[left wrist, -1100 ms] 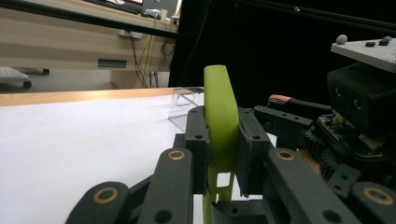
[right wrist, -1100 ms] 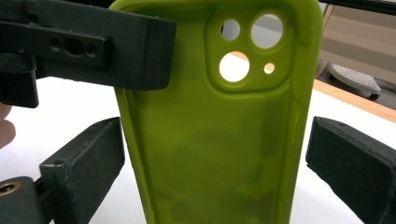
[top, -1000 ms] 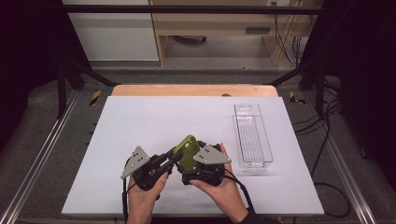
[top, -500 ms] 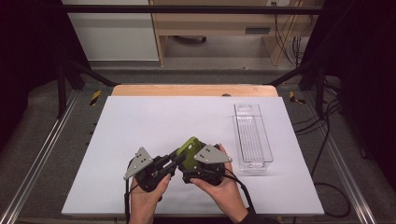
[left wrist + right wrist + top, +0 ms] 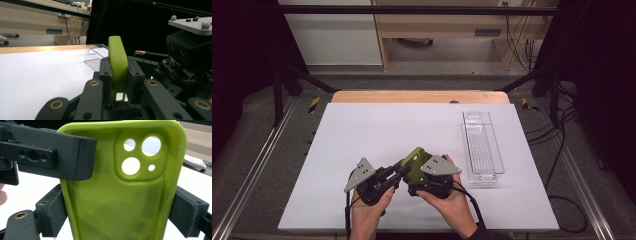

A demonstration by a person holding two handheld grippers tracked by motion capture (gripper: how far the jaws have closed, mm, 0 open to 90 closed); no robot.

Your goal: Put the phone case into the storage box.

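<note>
A lime-green phone case (image 5: 414, 161) is held just above the white table (image 5: 377, 130), near its front edge, between both grippers. My left gripper (image 5: 118, 67) is shut on it, its jaws pinching the case across its thickness at one end. My right gripper (image 5: 118, 212) has the case (image 5: 112, 195) between its jaws, which have just been closing. Its pads now press on the two long sides. The case's inner face and camera holes face this camera. In the high view the left gripper (image 5: 404, 169) and right gripper (image 5: 416, 174) meet at the case.
A clear plastic tray (image 5: 482, 147) lies on the right part of the table, lengthwise away from me. The wooden table edge (image 5: 417, 96) runs along the far side. Cables (image 5: 562, 150) trail on the floor at the right.
Both hands and the case stay in nearly the same place. In the high view the right gripper sits a little tighter against the case than a second ago.
</note>
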